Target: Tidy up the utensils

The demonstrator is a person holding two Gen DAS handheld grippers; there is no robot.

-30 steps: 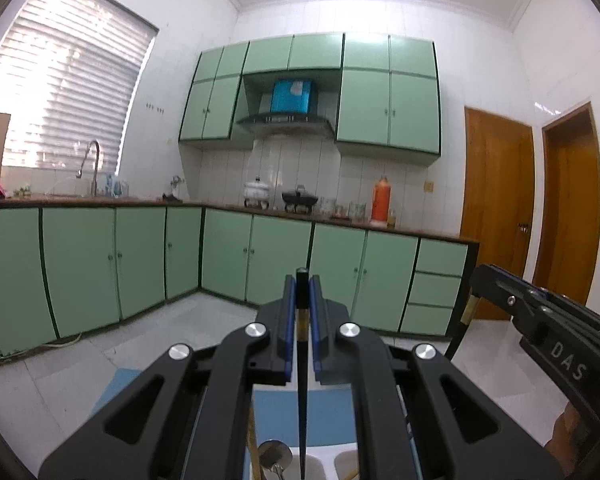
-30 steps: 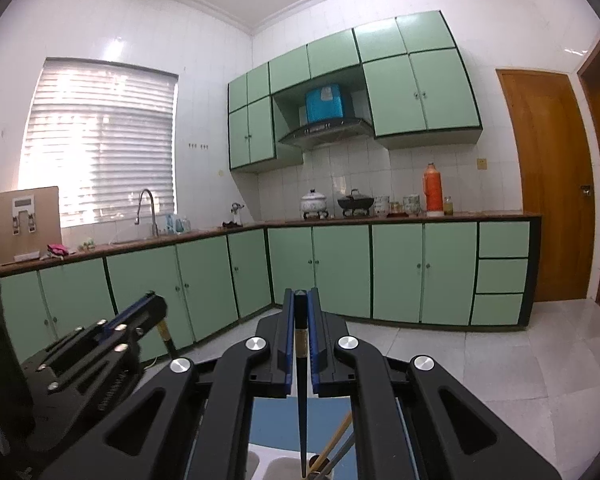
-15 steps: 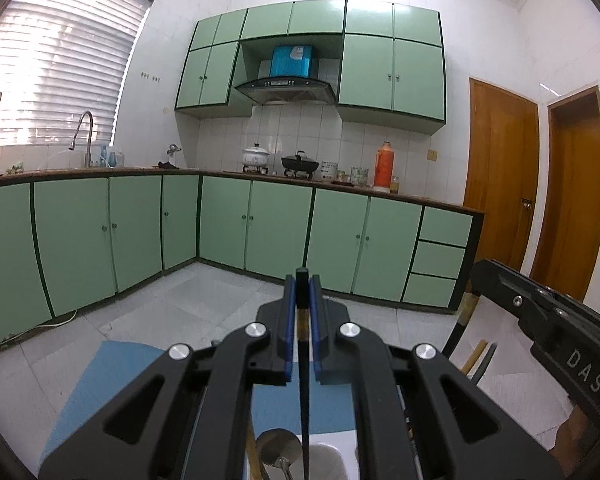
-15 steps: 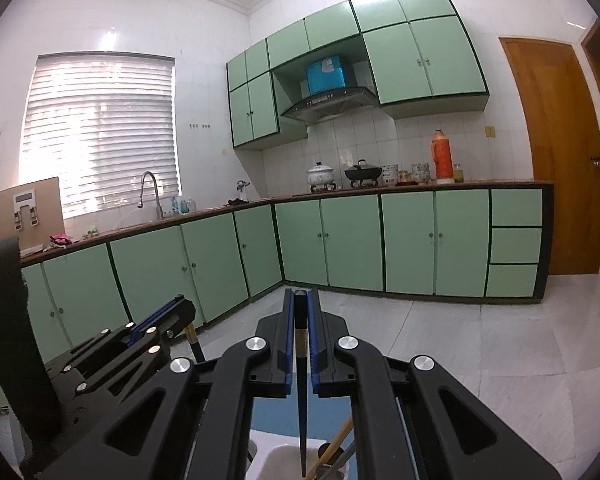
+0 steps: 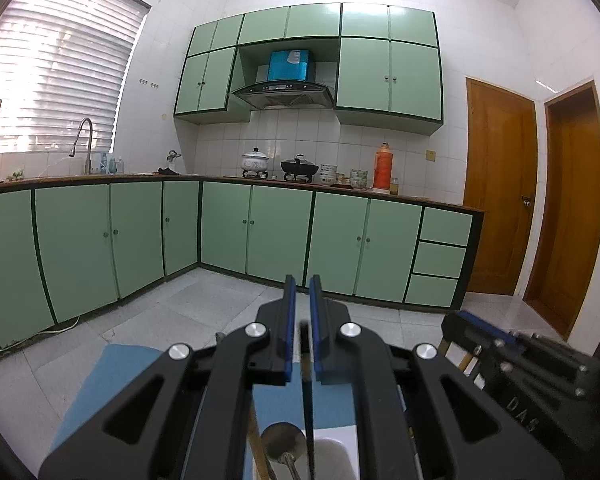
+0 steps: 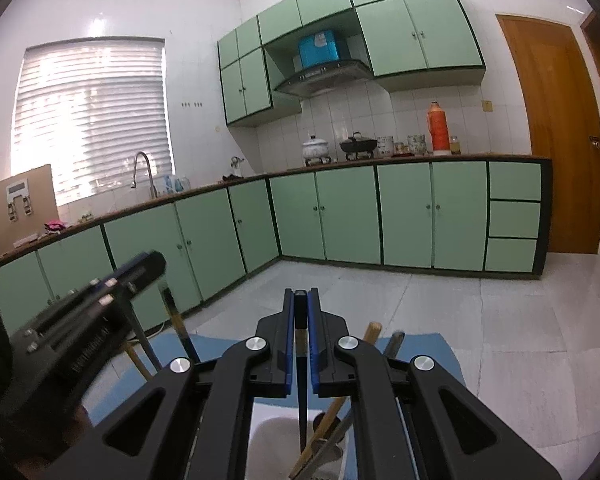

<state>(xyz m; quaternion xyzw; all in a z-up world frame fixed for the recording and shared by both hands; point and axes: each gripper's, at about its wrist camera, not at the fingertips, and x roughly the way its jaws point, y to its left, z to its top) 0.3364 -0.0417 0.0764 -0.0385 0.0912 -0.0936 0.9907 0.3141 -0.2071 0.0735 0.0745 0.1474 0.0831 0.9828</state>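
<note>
Green-cabinet kitchen [image 5: 276, 232]: the left gripper [image 5: 302, 300], jaws slightly parted, no longer clamps the thin black chopstick [image 5: 307, 400] (it hangs lower); the right gripper [image 6: 299, 308] pinches another black chopstick [image 6: 301, 360] above the white holder [image 6: 276, 436].

Orange thermos [image 5: 381, 165], black wok [image 5: 299, 167]

Left gripper [image 5: 302, 304] parted; black chopstick [image 5: 306, 364] slipped lower between blue pads, top dropping toward 6 o'clock. Right gripper [image 6: 301, 312] loosened slightly round its chopstick [image 6: 301, 364]. Wooden-handled utensils [image 6: 332, 408] in white holder [image 6: 276, 440] came further into view.
</note>
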